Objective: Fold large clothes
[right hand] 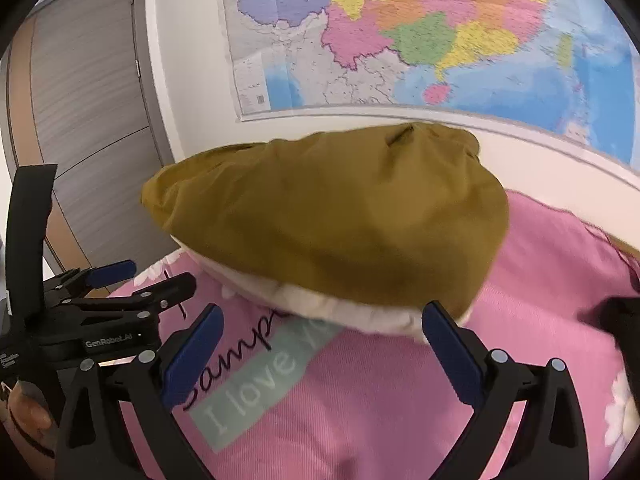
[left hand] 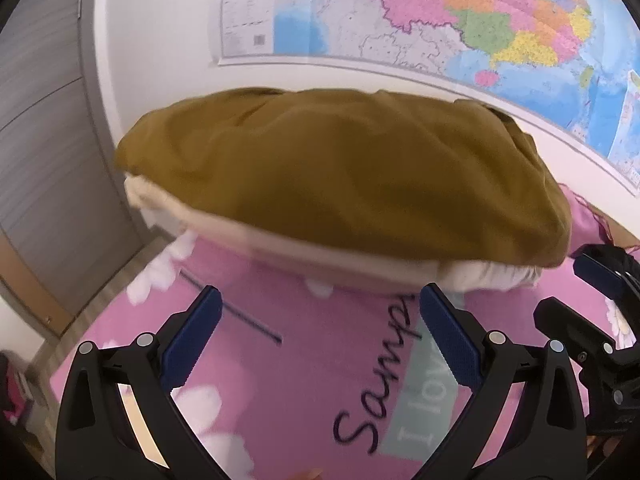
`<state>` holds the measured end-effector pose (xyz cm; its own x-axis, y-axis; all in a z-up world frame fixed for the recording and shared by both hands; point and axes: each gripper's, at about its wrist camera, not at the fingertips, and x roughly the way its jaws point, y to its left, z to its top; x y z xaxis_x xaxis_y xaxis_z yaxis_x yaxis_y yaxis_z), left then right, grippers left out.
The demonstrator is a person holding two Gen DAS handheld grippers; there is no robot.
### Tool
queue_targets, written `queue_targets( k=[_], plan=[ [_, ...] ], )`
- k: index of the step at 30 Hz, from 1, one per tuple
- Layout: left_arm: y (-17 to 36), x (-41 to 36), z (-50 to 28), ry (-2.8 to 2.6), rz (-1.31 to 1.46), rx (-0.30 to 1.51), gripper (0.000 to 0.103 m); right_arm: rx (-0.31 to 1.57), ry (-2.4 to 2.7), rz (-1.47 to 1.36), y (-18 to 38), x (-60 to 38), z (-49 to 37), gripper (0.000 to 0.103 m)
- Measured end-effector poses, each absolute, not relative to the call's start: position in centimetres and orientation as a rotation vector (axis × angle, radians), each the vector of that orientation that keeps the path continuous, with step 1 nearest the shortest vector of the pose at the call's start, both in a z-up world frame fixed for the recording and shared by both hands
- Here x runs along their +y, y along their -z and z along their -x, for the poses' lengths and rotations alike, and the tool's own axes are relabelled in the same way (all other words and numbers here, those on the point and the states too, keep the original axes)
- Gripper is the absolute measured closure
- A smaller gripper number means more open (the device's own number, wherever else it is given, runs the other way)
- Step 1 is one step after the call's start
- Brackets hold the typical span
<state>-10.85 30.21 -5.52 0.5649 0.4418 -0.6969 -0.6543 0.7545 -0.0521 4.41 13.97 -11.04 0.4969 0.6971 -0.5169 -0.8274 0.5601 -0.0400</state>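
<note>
1. My left claw (left hand: 320, 336) and right claw (right hand: 322, 356) both gape wide, gripping nothing, ready to pinch cloth.
2. The folded mustard garment (left hand: 340, 172) lies just ahead of both, on the pink bedsheet (right hand: 380, 400), placed flat for folding.

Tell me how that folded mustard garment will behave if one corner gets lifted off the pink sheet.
The mustard garment looks soft and wrinkled, so it will probably droop and unfold rather than rise as one slab. Its cream lining looks thick, suggesting some bulk and weight. On the pink sheet it should drag, not slide freely.
</note>
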Motion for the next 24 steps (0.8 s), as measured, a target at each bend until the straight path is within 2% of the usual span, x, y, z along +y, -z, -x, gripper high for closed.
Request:
queue_targets(
  k=[24],
  plan=[
    [3.1, 23.6, 15.9, -0.745, 0.269, 0.675, 0.005, 0.404, -0.941, 0.271, 10.9, 8.0, 1.9, 0.006]
  ],
)
